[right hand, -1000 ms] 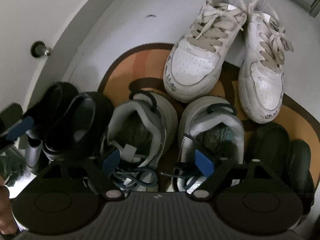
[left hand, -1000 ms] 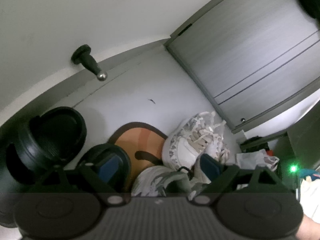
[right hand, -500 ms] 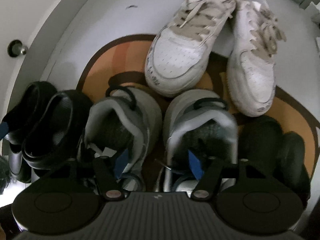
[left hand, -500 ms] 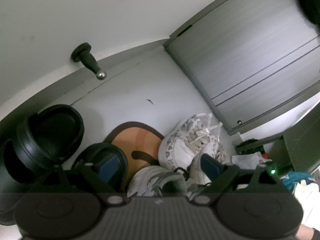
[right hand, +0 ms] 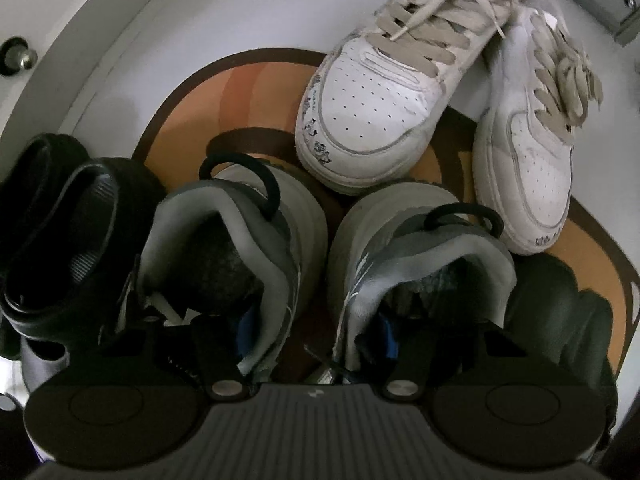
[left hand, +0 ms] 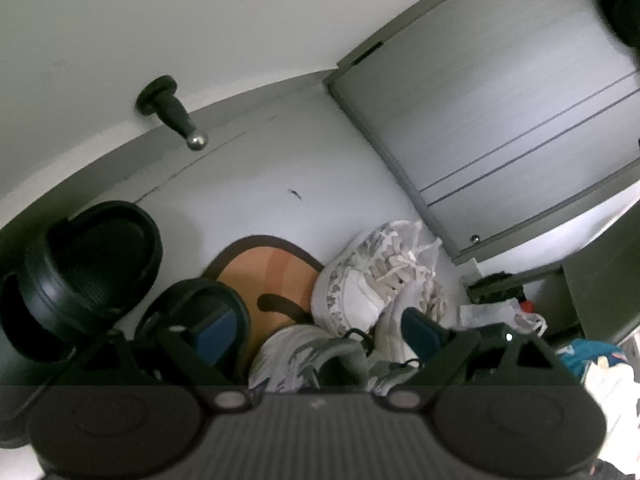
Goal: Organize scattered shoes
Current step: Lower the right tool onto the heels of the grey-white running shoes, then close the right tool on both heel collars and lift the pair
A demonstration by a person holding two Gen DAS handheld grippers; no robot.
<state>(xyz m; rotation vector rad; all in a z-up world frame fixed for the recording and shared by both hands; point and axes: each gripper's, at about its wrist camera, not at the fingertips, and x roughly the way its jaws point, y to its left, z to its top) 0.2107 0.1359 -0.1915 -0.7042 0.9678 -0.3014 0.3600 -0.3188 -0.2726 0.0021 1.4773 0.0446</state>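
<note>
The right gripper (right hand: 316, 336) points straight down over the pair of grey sneakers (right hand: 240, 248) that stand side by side on the orange mat (right hand: 192, 120), one finger dipped into each shoe's opening. Its jaws are closing, with the two inner collar walls between them; whether the pads already press is hidden by the padding, so I cannot tell if it has a hold. To do this well, I'd say the fingers should sink deep enough to catch both collars together, not just one, and squeeze firmly before any lift, or one shoe may drop.

At the mat's far edge two white sneakers (right hand: 376, 104) lie askew, one overlapping the other. Black slippers (right hand: 68, 240) sit off the mat's left side. The left gripper (left hand: 316, 332) hangs spread wide, holding nothing, above the mat.
</note>
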